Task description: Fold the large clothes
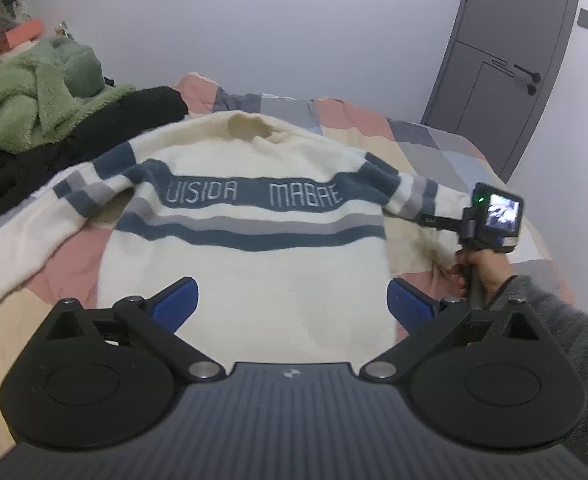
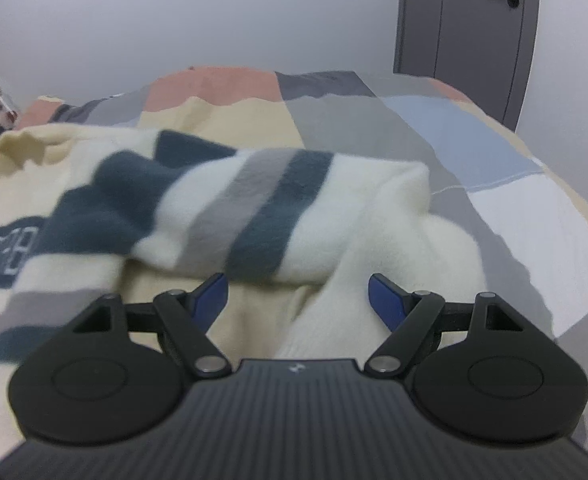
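Two hand-held grippers are over the cream knitted sweater point(image 1: 253, 264), which lies front up and nearly flat on the patchwork bed quilt point(image 1: 434, 140), its collar toward the far wall. The left hand-held gripper point(image 1: 291, 300) stands with its blue pads far apart above the lower body of the sweater and holds nothing. The right hand-held gripper point(image 2: 298, 296) is also open and empty, and it points at the right sleeve point(image 2: 277, 208), which is bent back on itself in a loose hump. I think the main risk is at this sleeve: if the pads close on the hump, they may catch only the top layer, and the lower layer will drag and make a crooked fold. The left sleeve point(image 1: 37, 248) runs out toward the pile of green fleece point(image 1: 33, 96) and black clothes point(image 1: 73, 148), so a careless pull there could bring a neighbour garment along. The knit is soft and thick, so it may also slip from a shallow grip.
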`<state>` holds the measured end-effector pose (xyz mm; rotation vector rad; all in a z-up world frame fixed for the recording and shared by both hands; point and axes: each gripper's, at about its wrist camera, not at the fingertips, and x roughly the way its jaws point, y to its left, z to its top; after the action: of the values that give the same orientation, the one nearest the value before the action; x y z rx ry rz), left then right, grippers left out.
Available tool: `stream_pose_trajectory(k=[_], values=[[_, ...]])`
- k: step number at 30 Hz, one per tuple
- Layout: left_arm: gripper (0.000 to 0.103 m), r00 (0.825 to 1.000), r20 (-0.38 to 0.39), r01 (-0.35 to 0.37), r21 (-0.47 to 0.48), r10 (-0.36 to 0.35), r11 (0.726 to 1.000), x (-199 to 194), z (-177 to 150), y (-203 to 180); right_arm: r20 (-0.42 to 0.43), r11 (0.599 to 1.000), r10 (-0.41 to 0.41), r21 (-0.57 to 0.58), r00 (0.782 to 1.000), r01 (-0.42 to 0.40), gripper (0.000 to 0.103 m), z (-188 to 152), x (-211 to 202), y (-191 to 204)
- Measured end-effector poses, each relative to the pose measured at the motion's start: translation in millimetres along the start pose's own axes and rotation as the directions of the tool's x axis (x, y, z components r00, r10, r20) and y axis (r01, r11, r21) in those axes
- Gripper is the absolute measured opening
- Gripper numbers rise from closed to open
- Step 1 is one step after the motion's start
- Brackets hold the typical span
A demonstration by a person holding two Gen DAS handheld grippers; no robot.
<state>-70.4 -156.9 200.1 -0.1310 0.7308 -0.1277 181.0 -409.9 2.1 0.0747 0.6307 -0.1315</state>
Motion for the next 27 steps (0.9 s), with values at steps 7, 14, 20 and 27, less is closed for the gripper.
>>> stream_pose_trajectory(k=[7, 14, 20, 27], values=[[0.102, 0.996, -0.023, 0.090, -0.074, -0.092, 0.993, 25, -5, 5, 0.000, 1.000, -0.022, -0.006, 1.000, 0.022, 0.080, -17, 24, -7], [0.102, 0.992, -0.118, 0.015, -0.169, -0.036, 0.985, 64, -13, 41, 0.007, 0.999, -0.031, -0.026, 0.999, 0.032, 0.081, -18, 31, -4], [0.102, 0.990, -0.140, -0.004, -0.174, -0.021, 0.985, 70, -16, 54, -0.003, 0.996, -0.075, -0.051, 0.997, 0.075, 0.082, -16, 38, 3], [0.102, 0.988, -0.151, -0.027, -0.142, 0.005, 0.989, 80, -13, 67, 0.003, 0.994, -0.087, -0.064, 0.996, 0.087, 0.071, -13, 40, 2]])
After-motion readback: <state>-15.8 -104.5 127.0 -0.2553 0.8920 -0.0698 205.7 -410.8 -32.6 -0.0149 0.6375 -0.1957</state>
